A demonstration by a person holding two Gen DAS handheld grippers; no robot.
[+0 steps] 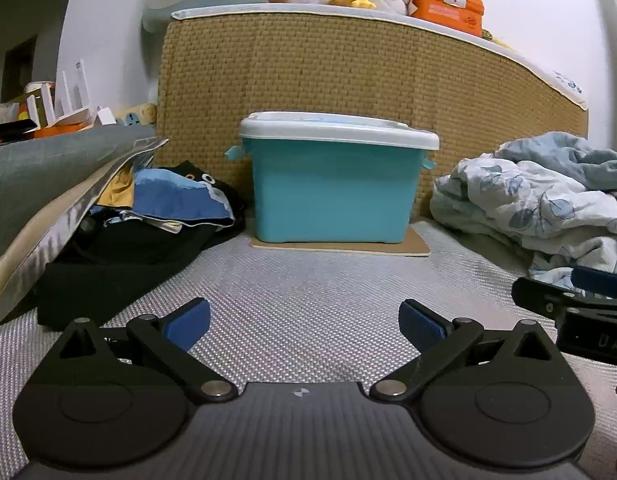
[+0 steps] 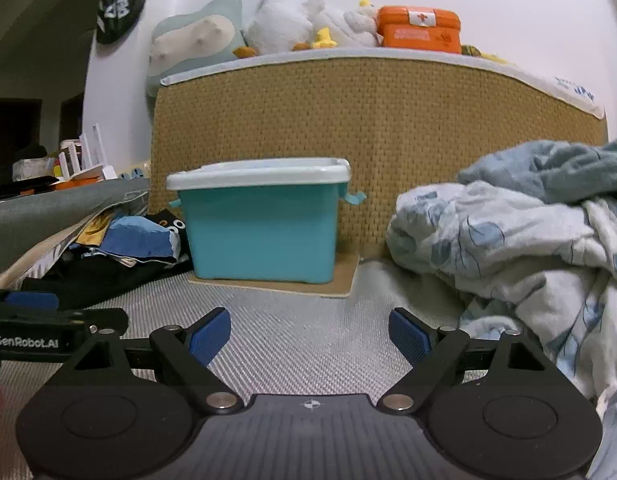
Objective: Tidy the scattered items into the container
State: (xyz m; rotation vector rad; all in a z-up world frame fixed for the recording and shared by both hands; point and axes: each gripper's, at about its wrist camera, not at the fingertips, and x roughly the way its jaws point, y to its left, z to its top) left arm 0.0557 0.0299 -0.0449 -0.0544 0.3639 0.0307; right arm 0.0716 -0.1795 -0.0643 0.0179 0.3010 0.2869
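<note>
Silvery woven matting [image 1: 308, 280] runs ahead to a woven bed base. Both the left gripper [image 1: 304, 324] and the right gripper [image 2: 309, 334] stand wide open, holding nothing. A lidded teal bin [image 1: 334, 188] sits straight ahead of the left jaws and ahead-left of the right. Crumpled clothes [image 1: 156, 216] lie ahead-left of the left jaws, nearer that hand; floral bedding [image 2: 508, 256] lies right of the right jaws.
</note>
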